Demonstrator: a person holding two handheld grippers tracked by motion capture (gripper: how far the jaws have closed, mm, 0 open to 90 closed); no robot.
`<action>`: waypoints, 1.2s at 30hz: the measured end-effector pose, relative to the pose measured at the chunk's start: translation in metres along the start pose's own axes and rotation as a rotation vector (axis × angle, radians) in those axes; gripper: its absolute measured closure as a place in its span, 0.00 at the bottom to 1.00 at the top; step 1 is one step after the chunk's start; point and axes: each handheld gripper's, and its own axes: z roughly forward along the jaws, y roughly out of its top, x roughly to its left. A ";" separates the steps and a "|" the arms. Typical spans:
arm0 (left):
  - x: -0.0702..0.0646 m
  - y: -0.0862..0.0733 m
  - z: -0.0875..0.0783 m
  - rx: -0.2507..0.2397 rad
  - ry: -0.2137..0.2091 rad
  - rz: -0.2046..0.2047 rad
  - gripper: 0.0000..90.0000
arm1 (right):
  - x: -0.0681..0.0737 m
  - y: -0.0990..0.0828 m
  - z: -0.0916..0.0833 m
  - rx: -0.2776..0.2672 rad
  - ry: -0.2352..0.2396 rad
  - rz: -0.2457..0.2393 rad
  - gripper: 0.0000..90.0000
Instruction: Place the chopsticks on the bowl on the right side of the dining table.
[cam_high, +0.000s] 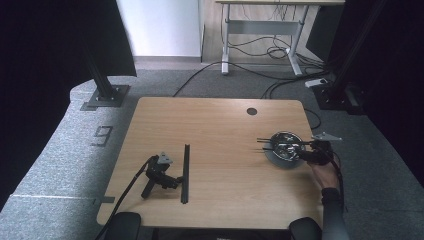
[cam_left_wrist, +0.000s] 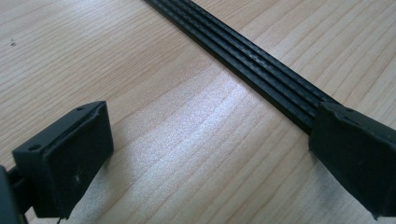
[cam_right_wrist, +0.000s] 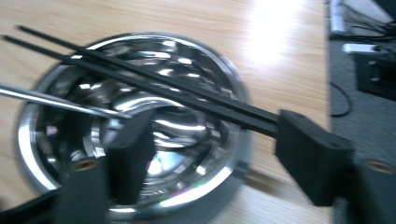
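Note:
A shiny steel bowl (cam_high: 273, 155) (cam_right_wrist: 224, 60) stands near the table's right edge. Two black chopsticks (cam_high: 266, 141) (cam_right_wrist: 163, 81) lie across its rim, and a metal spoon handle (cam_right_wrist: 46, 98) reaches in from the left. A hand holds my right gripper (cam_high: 299, 150) (cam_right_wrist: 217, 121) over the bowl, its jaws apart; the chopsticks' near ends meet its right jaw and nothing is pinched. My left gripper (cam_high: 177, 181) (cam_left_wrist: 212, 116) lies on the table at the front left, open, with no hand on it. A long black ribbed strip (cam_high: 185, 172) (cam_left_wrist: 252, 60) runs past its right jaw.
The wooden table (cam_high: 220, 125) has a round cable hole (cam_high: 251, 111) at the back right. Black posts (cam_high: 102, 80) stand on the grey floor around it, with cables and a desk frame (cam_high: 260, 30) behind. Black padded rests sit at the front edge.

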 end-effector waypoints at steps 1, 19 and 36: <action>0.000 0.000 0.000 0.000 0.000 0.000 0.00 | 0.003 0.001 0.001 0.003 0.021 -0.003 0.49; 0.000 0.000 0.000 0.000 0.000 0.000 0.00 | 0.038 0.010 0.025 0.015 0.157 -0.079 0.85; 0.000 0.000 0.000 0.000 0.000 0.000 0.00 | 0.037 0.018 0.022 -0.009 0.128 -0.073 0.66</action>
